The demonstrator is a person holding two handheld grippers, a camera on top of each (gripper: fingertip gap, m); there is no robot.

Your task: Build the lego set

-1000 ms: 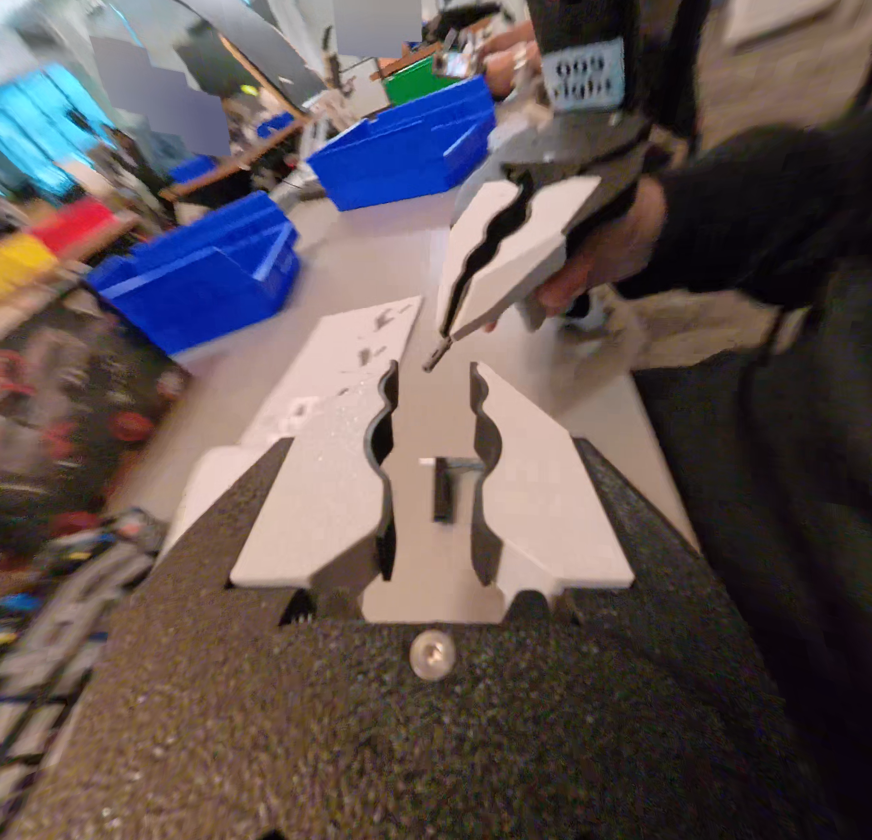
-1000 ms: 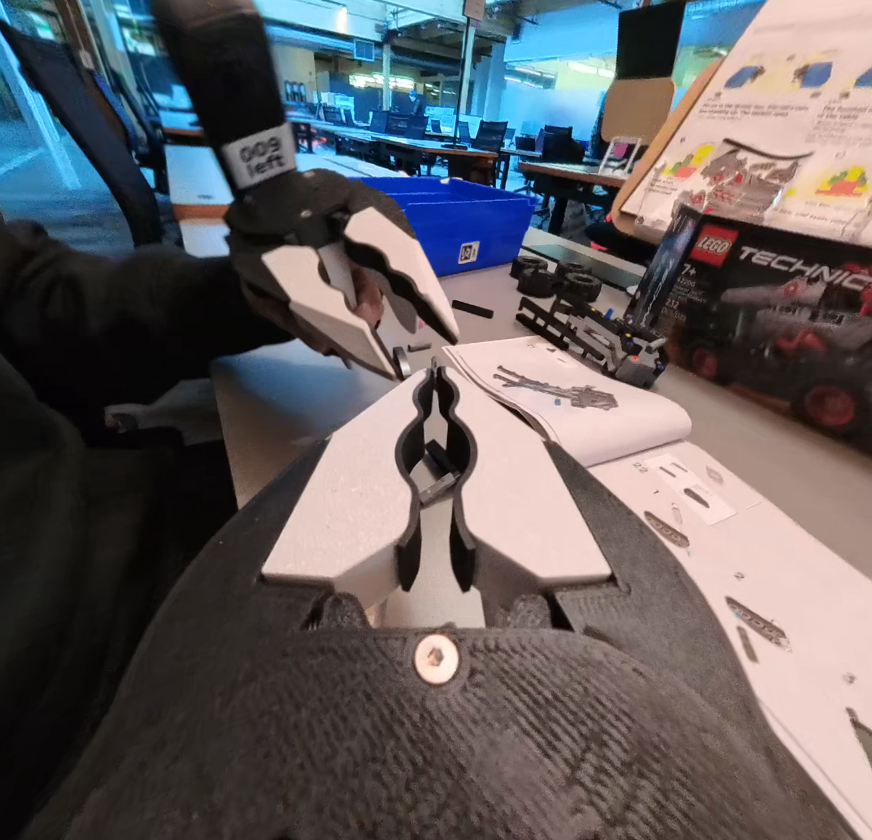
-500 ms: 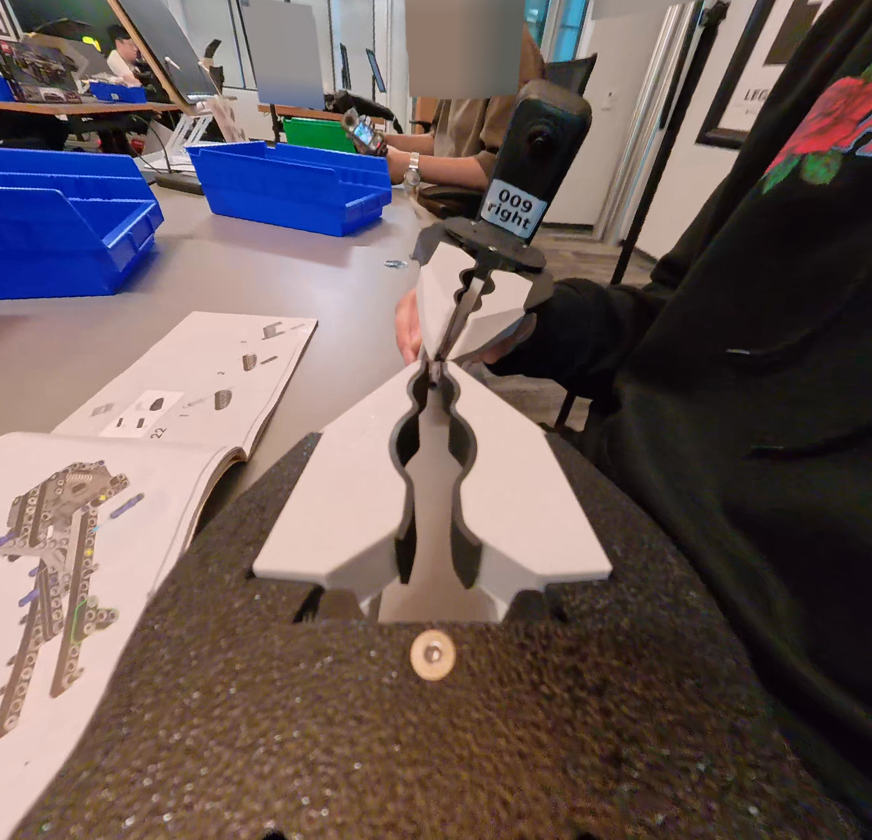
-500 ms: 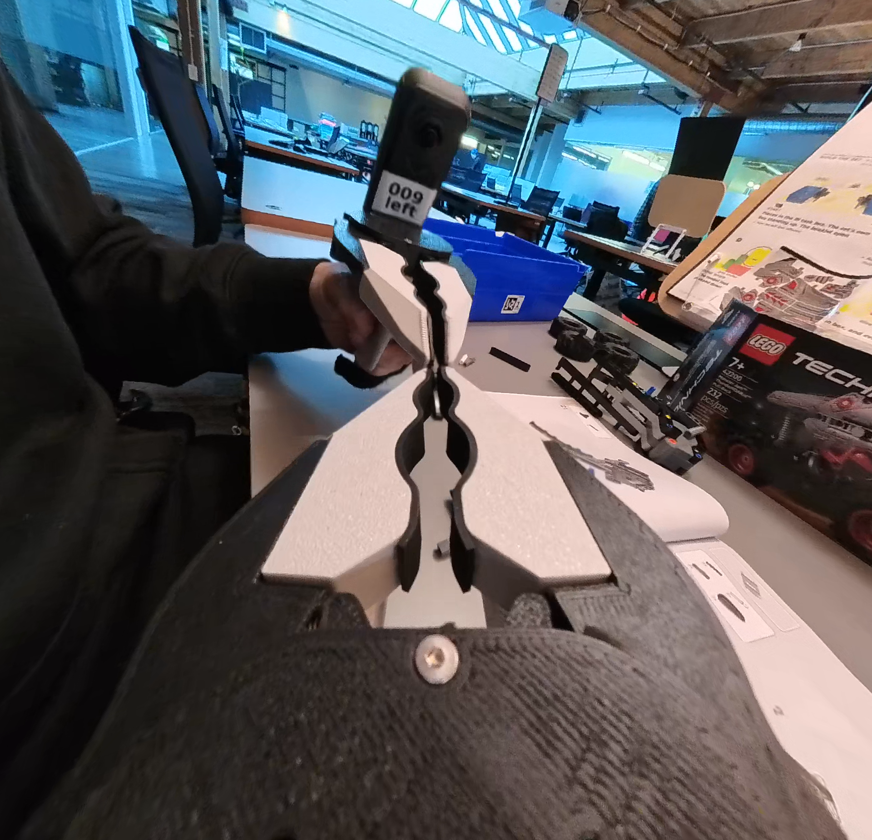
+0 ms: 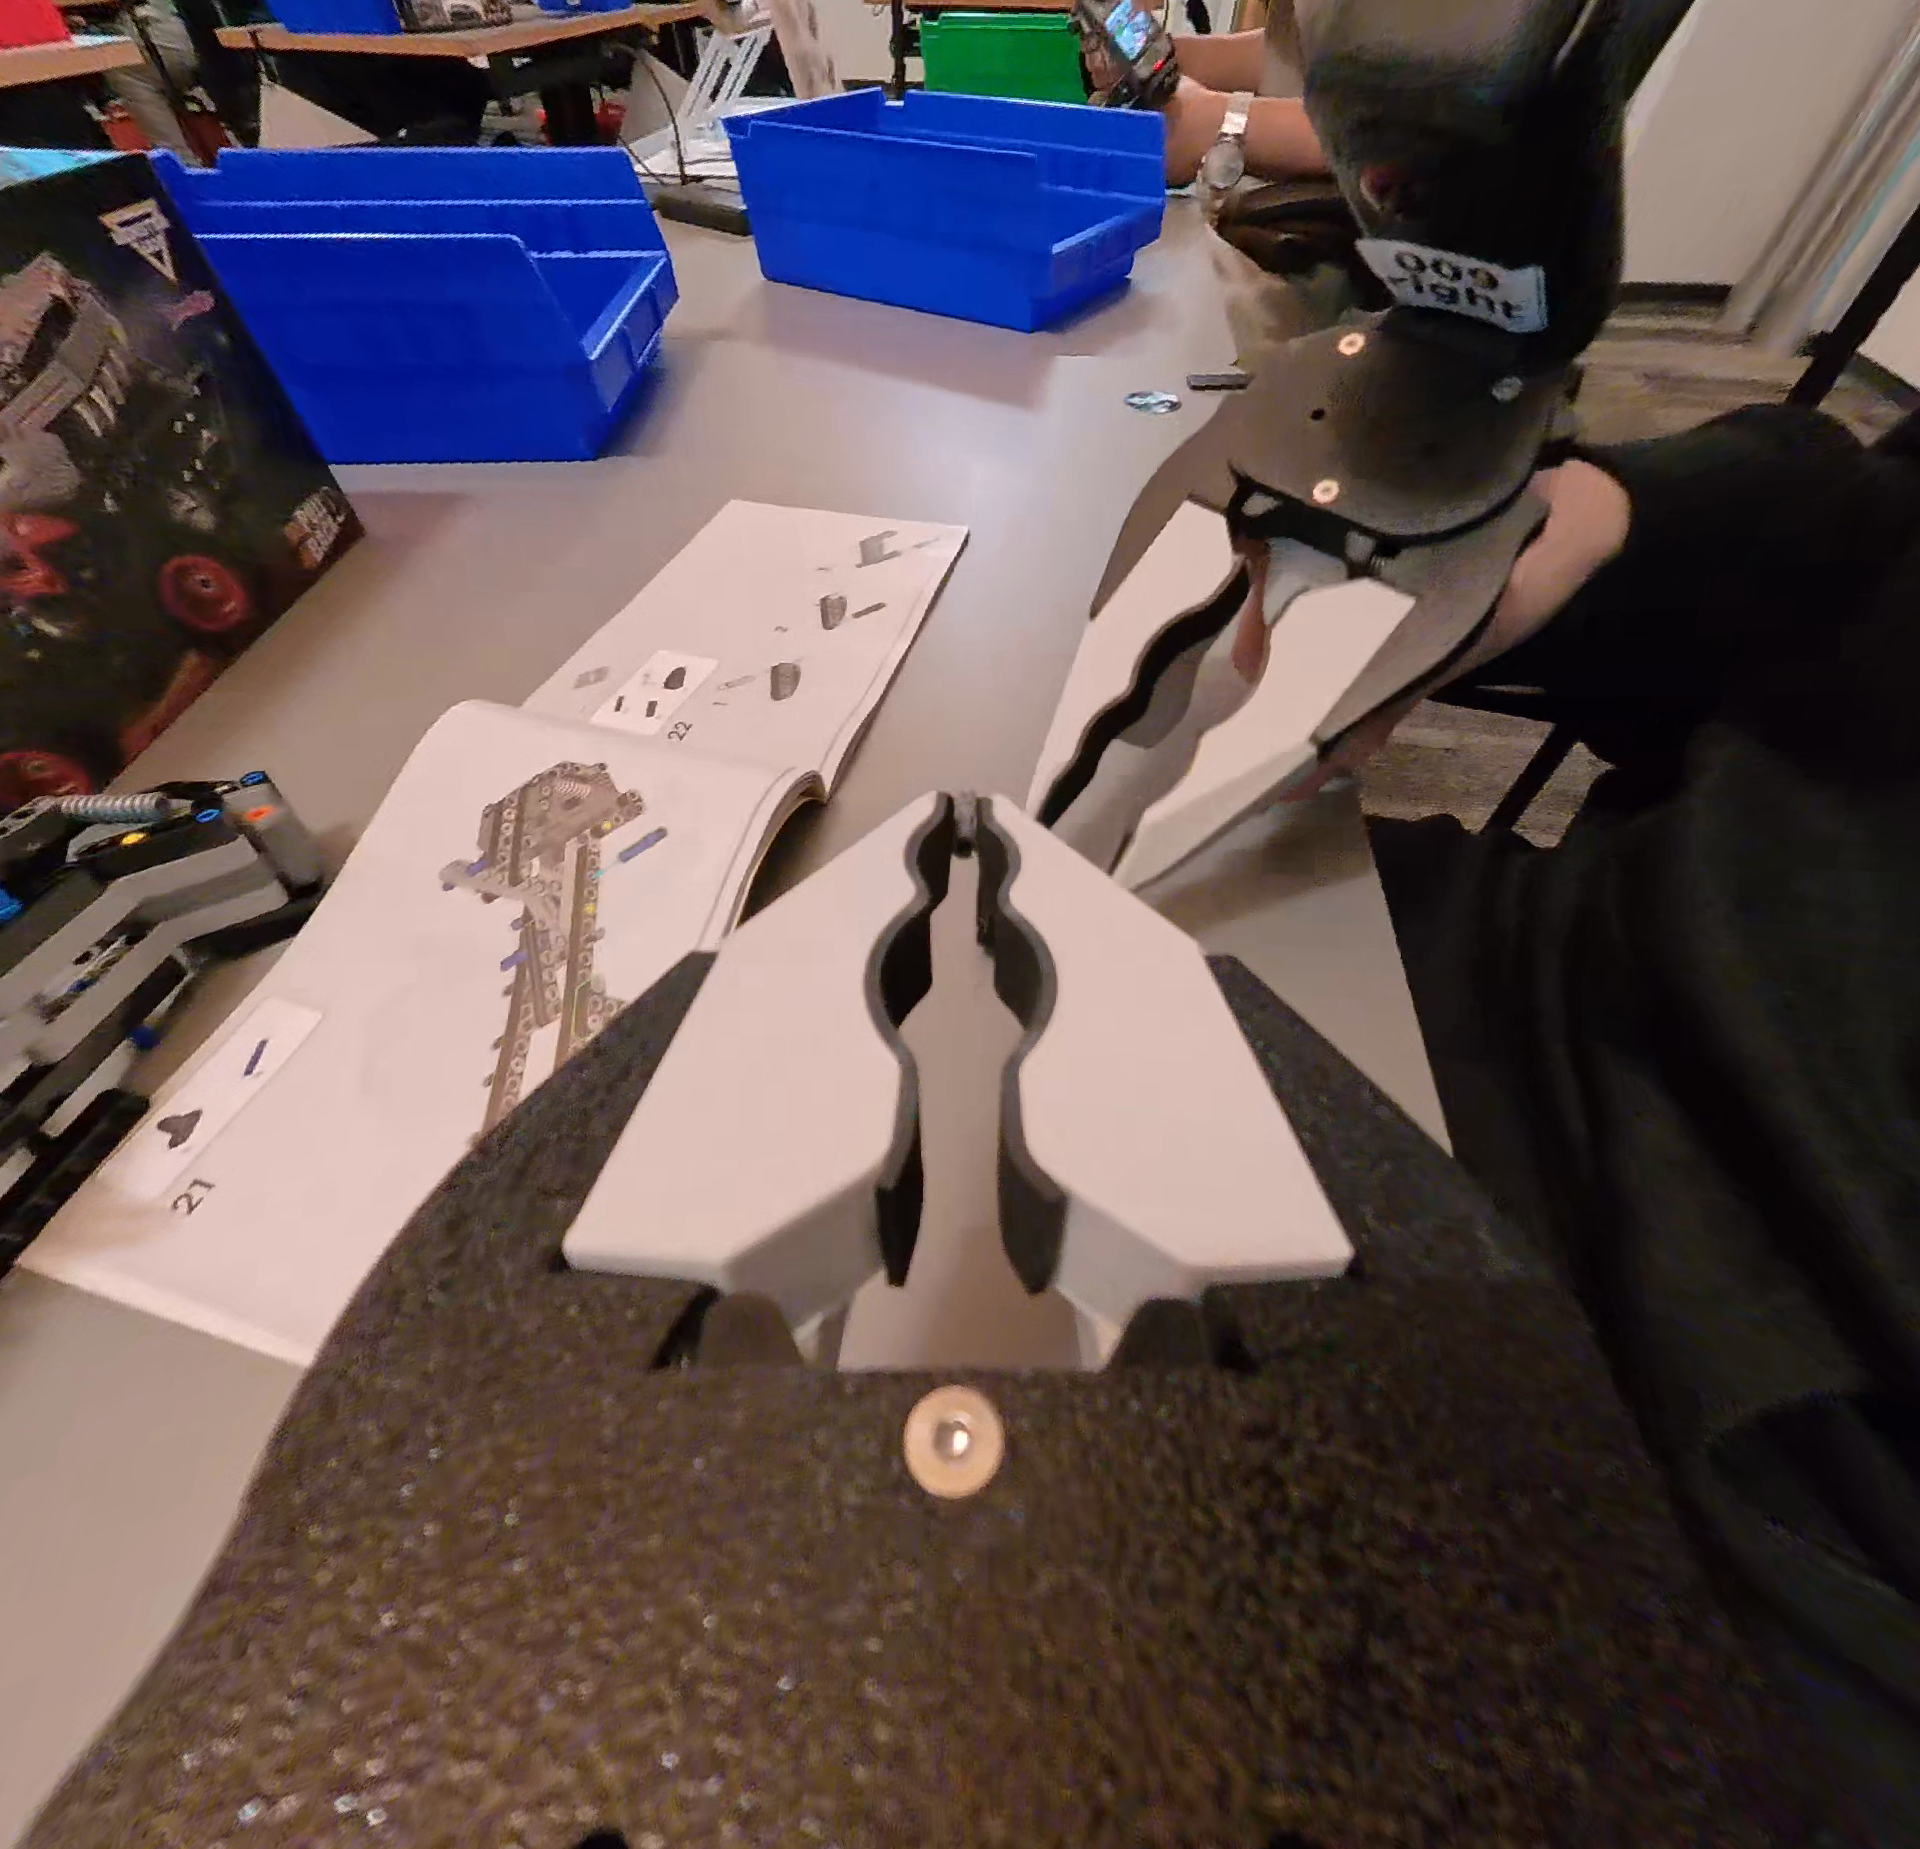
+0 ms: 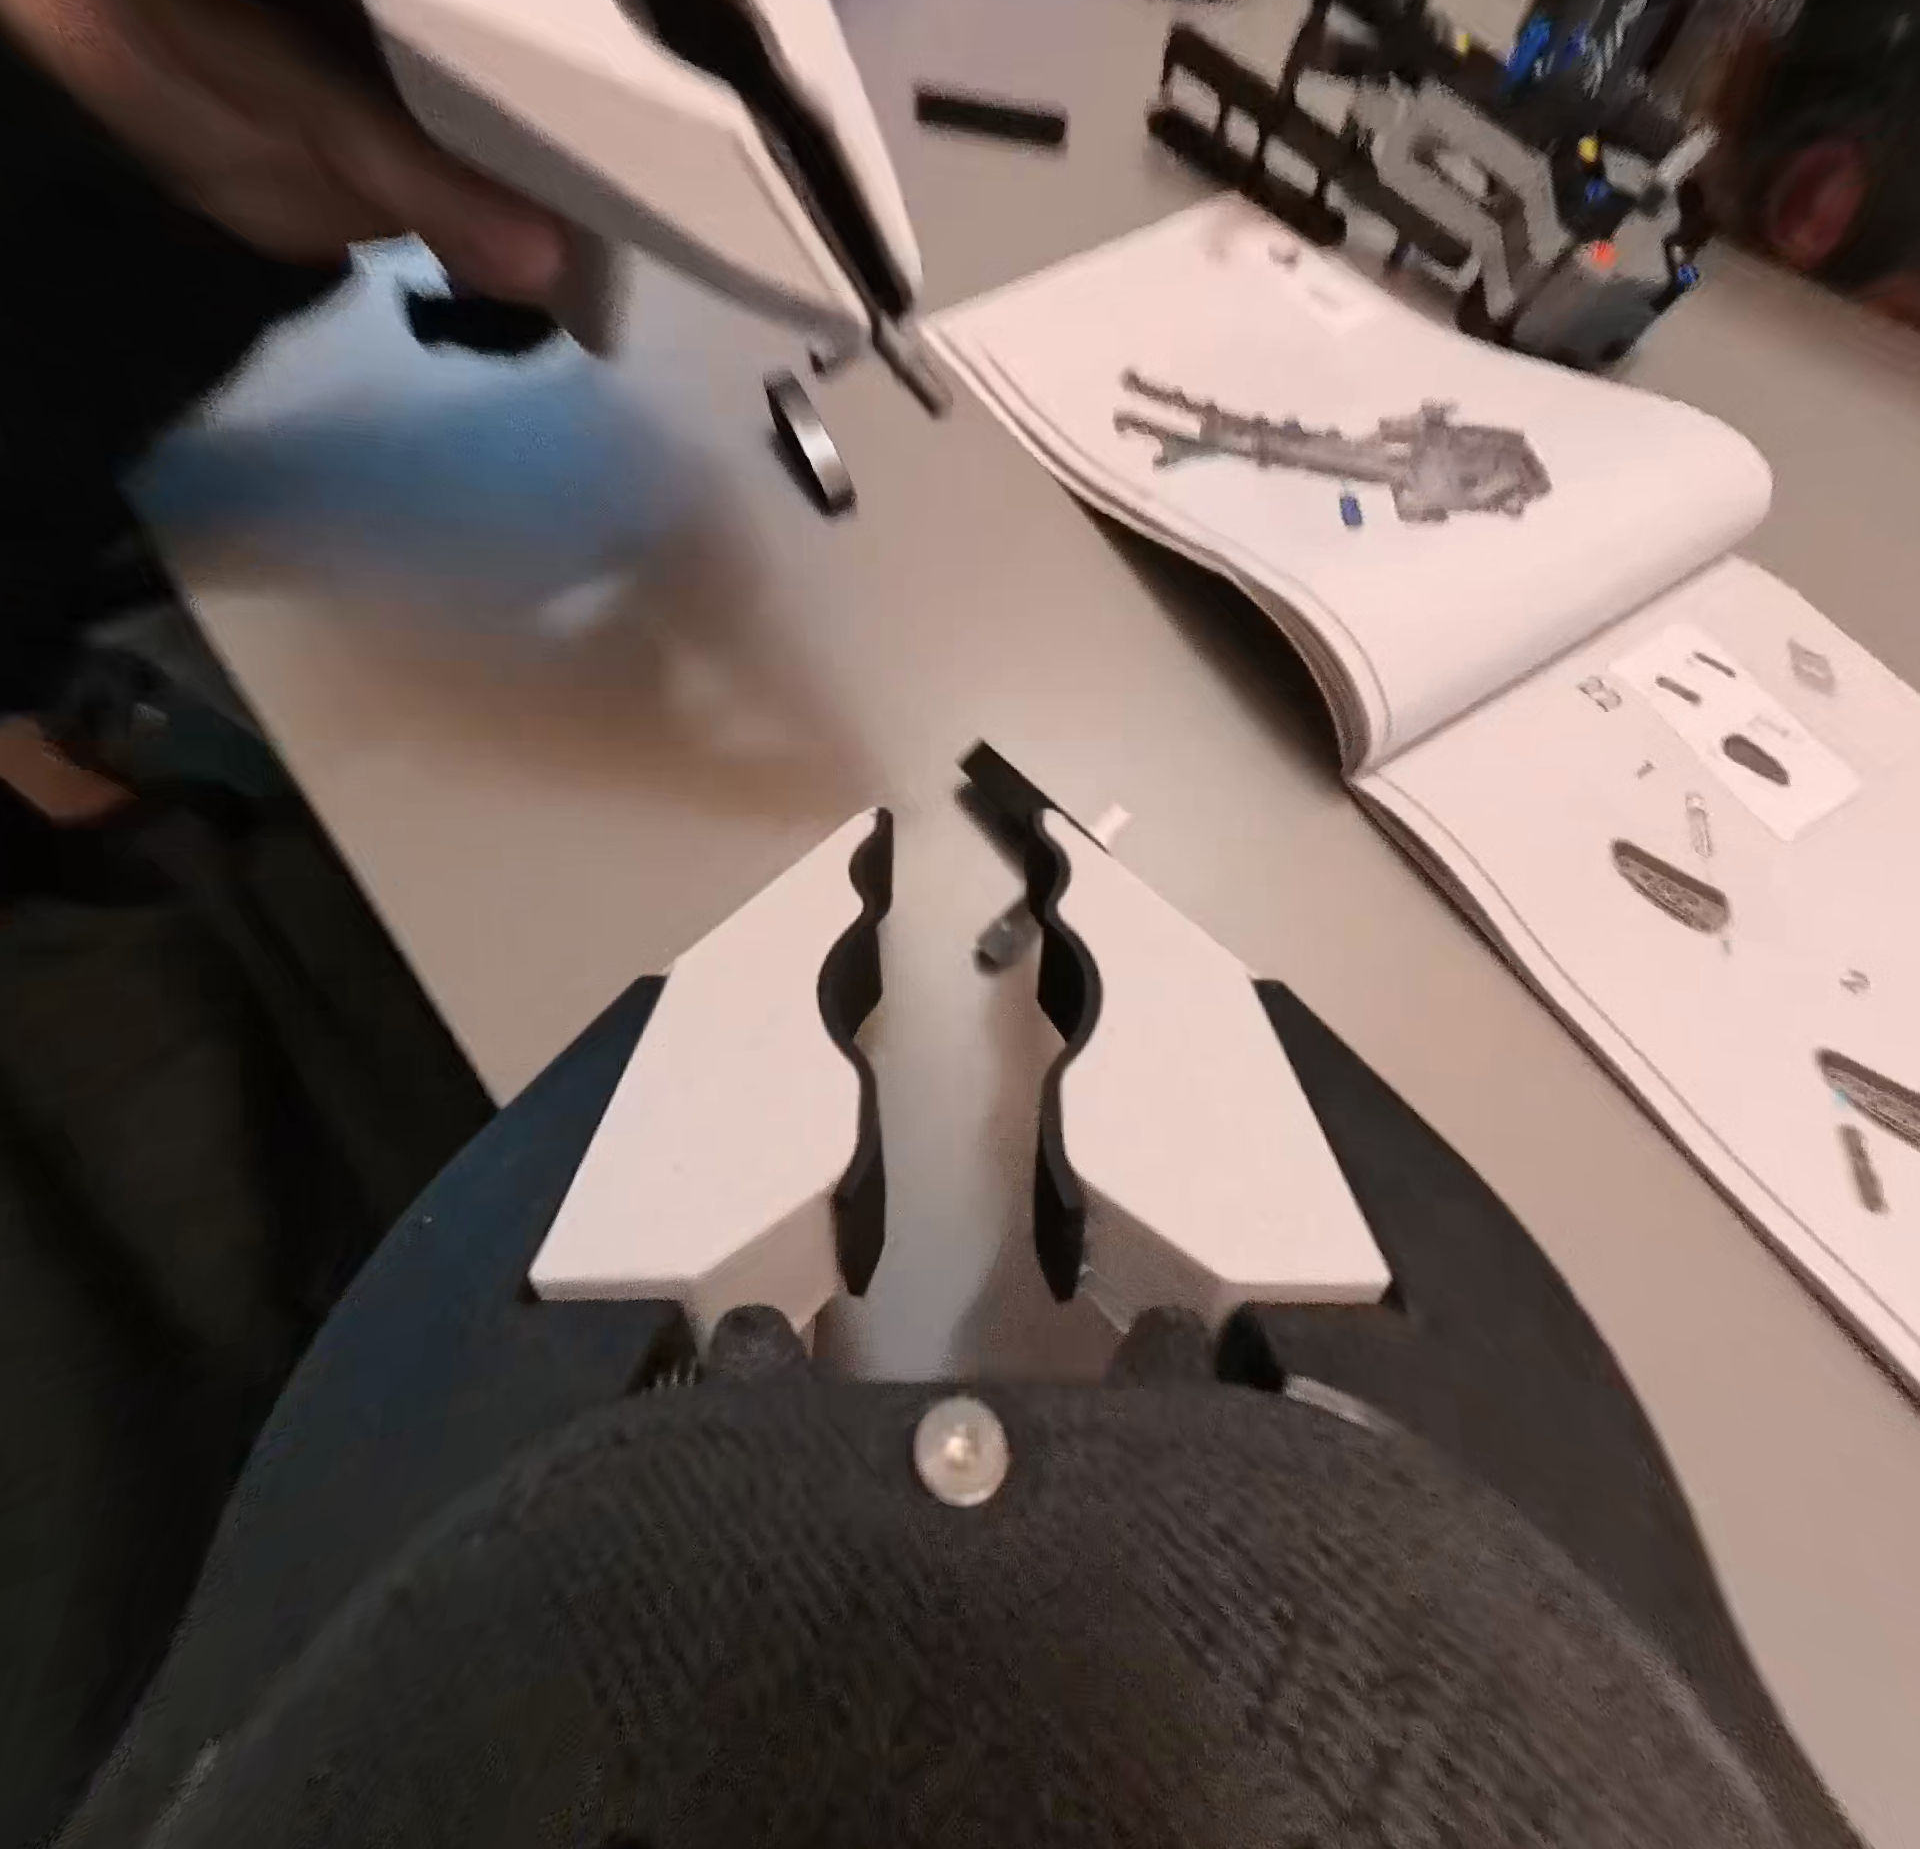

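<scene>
Left gripper [image 5: 964, 812]: I see its jaws pressed together on a small dark pin [image 5: 968, 831], which pokes out just past the tips; in the right wrist view the same gripper [image 6: 896, 334] points down at the table with the pin's end showing below it.
Right gripper [image 6: 961, 823]: I read its jaws as parted, with nothing between them; bare table shows through the gap.
Black beam [image 6: 1003, 776]: lies on the table, touching or just under the right gripper's right-hand tip; I cannot tell which.
Small grey pin [image 6: 1006, 939]: lies on the table below the gap, close to the right-hand finger.
Black ring [image 6: 812, 449]: a flat round part on the table, just beside the left gripper's tip.
Instruction booklet [image 5: 540, 926]: open on the table, left of my left gripper, showing a grey frame drawing and parts call-outs.
Table [image 5: 935, 428]: grey; it carries everything named here.
Partly built model [image 5: 114, 895]: grey and black chassis with blue pins, at the booklet's left edge; in the right wrist view it [image 6: 1455, 189] stands beyond the booklet.
Set box [image 5: 125, 469]: dark, upright, beyond the model.
Blue bins [image 5: 436, 293]: two, well beyond the booklet.
Person [image 5: 1226, 137]: seated at the far end, forearm with a watch on the table.
</scene>
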